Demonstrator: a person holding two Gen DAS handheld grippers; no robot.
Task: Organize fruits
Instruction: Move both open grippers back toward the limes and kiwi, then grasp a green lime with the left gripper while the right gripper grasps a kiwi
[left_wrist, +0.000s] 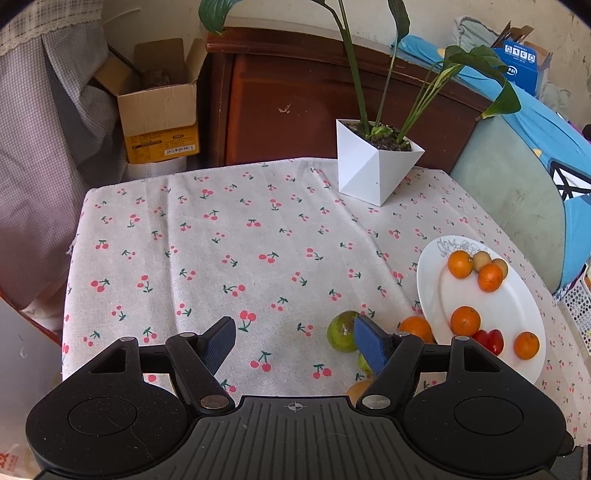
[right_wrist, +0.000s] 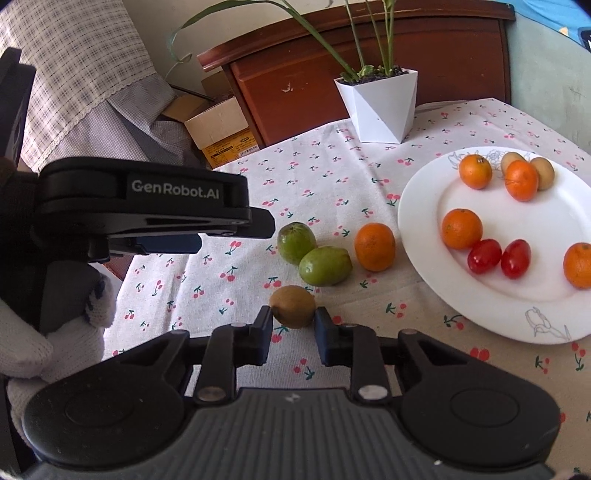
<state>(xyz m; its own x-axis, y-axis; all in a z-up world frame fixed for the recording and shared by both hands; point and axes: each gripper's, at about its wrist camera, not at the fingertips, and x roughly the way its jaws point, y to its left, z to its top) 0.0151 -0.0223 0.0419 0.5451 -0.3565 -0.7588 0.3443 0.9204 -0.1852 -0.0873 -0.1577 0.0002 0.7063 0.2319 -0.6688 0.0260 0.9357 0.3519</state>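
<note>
Our right gripper (right_wrist: 293, 334) sits low over the cherry-print tablecloth (right_wrist: 332, 177), and the brown kiwi (right_wrist: 292, 306) lies directly ahead of it, between the 2 fingertips. The kiwi's long axis runs roughly across the gap, left to right, so we are taking it end to end. The fingers are drawn in to about the kiwi's length; each pad looks to be at or touching an end, though we cannot tell whether the fruit is truly pinched or lifted. It seems to rest on the cloth.

Just beyond it lie 2 green fruits (right_wrist: 314, 254) touching each other, then a loose orange (right_wrist: 375, 246) beside the white plate (right_wrist: 417, 221), which lies to the right and holds 4 oranges, 2 cherry tomatoes and 2 small brown fruits.

Our left gripper (left_wrist: 295, 343) hovers spread wide, holding nothing, near the green fruits. The right one is clearly nearer the kiwi.
</note>
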